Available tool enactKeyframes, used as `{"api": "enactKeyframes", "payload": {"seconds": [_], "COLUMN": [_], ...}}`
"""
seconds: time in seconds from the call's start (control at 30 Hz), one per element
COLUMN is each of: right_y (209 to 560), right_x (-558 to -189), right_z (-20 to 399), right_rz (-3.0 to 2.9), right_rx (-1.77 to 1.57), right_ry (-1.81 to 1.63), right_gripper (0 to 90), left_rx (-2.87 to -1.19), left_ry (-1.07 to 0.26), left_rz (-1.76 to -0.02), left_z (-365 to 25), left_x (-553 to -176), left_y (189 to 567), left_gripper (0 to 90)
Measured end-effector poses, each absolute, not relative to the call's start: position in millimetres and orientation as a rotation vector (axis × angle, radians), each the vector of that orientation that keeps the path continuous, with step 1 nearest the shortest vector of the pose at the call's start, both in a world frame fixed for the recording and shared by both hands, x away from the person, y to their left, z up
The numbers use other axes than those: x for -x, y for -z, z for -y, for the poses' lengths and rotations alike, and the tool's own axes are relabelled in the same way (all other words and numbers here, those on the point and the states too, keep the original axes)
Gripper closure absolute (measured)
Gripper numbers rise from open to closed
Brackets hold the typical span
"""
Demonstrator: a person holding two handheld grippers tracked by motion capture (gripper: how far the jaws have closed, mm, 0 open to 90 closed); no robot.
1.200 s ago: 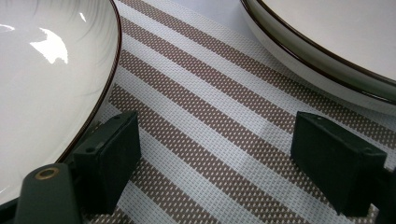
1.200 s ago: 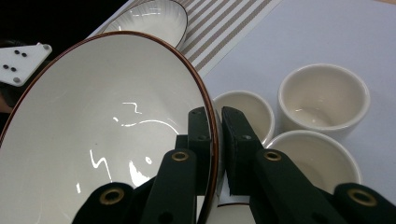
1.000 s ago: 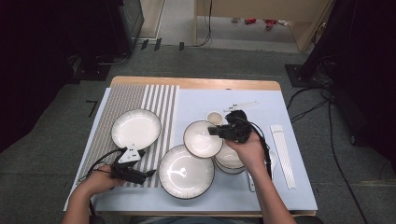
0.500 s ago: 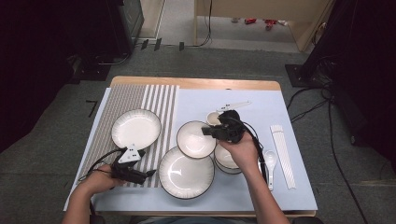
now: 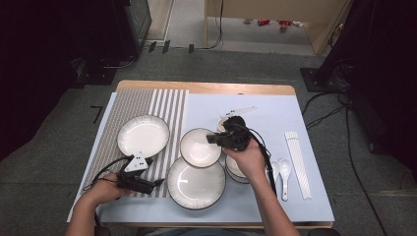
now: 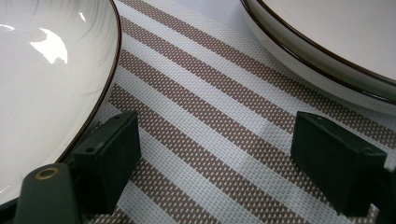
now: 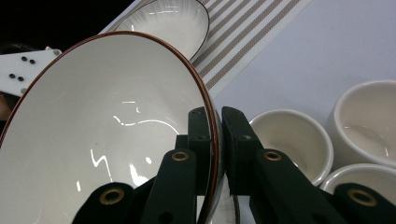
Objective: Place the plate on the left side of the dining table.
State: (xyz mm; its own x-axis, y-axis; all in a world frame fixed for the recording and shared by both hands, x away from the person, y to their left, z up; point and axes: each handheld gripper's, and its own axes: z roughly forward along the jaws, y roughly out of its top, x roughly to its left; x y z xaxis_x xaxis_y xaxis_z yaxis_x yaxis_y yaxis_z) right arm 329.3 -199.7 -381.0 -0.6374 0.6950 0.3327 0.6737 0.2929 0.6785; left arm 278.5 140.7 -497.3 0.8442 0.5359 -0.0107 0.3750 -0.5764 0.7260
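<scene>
High view: the right tongs [image 5: 212, 138] are clamped on the rim of a small plate [image 5: 198, 147], held over the table [image 5: 275, 105] between the far plate [image 5: 142, 135] and the big near plate [image 5: 195, 183]. To do it well, I'd keep the plate level and set it down flat. The left tongs [image 5: 158, 182] rest on the striped mat [image 5: 167, 105].
Left gripper view: its tongs [image 6: 215, 154] stand apart with nothing between, bare mat beneath.
Right gripper view: the tongs [image 7: 214, 135] pinch the brown-edged rim firmly; cups [image 7: 289, 137] sit just beyond, so steer clear of them
</scene>
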Motion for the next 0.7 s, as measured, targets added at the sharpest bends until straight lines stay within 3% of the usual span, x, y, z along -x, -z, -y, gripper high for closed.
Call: {"api": "enactKeyframes", "payload": {"seconds": [0.7], "right_y": [381], "right_x": [-336], "right_z": [178], "right_rz": [-2.537], "right_rx": [-1.324], "right_ry": [-1.279], "right_gripper": [83.1], "left_rx": [-2.249], "left_ry": [-0.268], "left_rz": [-0.661], "left_z": [-140], "left_x": [-278], "left_y": [497], "left_gripper": [16.2]}}
